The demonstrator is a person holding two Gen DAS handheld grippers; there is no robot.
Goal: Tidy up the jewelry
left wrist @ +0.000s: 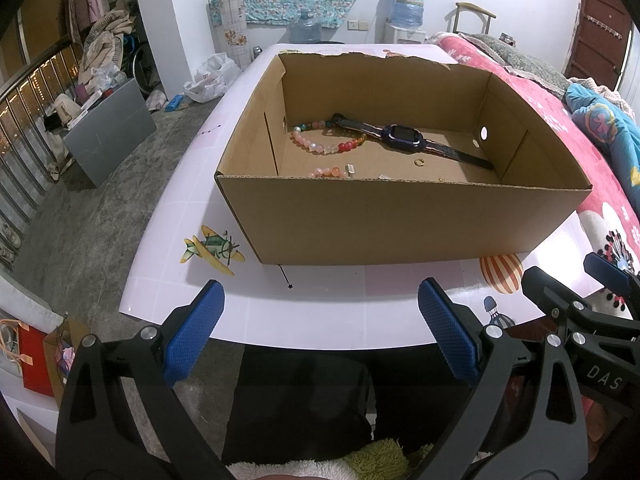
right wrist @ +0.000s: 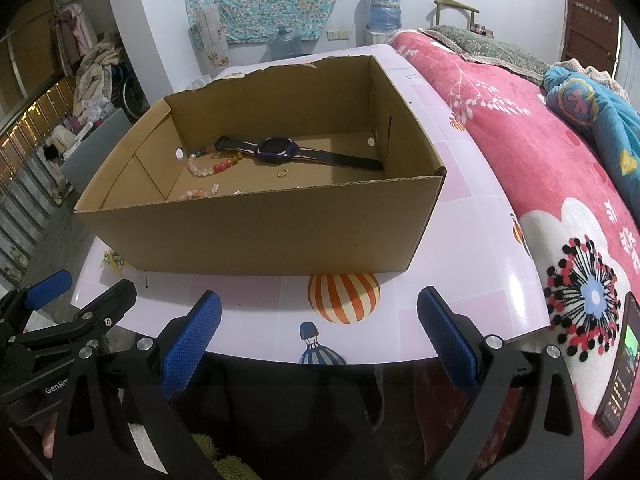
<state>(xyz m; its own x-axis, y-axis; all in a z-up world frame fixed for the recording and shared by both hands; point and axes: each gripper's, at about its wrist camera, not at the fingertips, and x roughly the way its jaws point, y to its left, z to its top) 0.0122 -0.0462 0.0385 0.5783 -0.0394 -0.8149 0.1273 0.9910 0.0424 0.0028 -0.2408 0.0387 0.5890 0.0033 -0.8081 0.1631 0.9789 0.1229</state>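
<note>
An open cardboard box [left wrist: 400,220] [right wrist: 260,232] stands on the pale pink table [left wrist: 320,312] [right wrist: 260,312]. Inside lie a dark blue watch [left wrist: 402,135] [right wrist: 277,148], a pink and red bead bracelet [left wrist: 324,146] [right wrist: 208,168], a second pink bead piece [left wrist: 330,172] [right wrist: 194,193] and a small gold ring [left wrist: 419,163] [right wrist: 282,173]. My left gripper [left wrist: 320,336] is open and empty at the table's near edge, short of the box. My right gripper [right wrist: 320,336] is open and empty beside it, also in front of the box.
A bed with a pink floral blanket [right wrist: 560,184] [left wrist: 560,120] runs along the table's right side, with a phone [right wrist: 622,364] lying on it. A grey bin [left wrist: 110,132] and clutter sit on the floor to the left.
</note>
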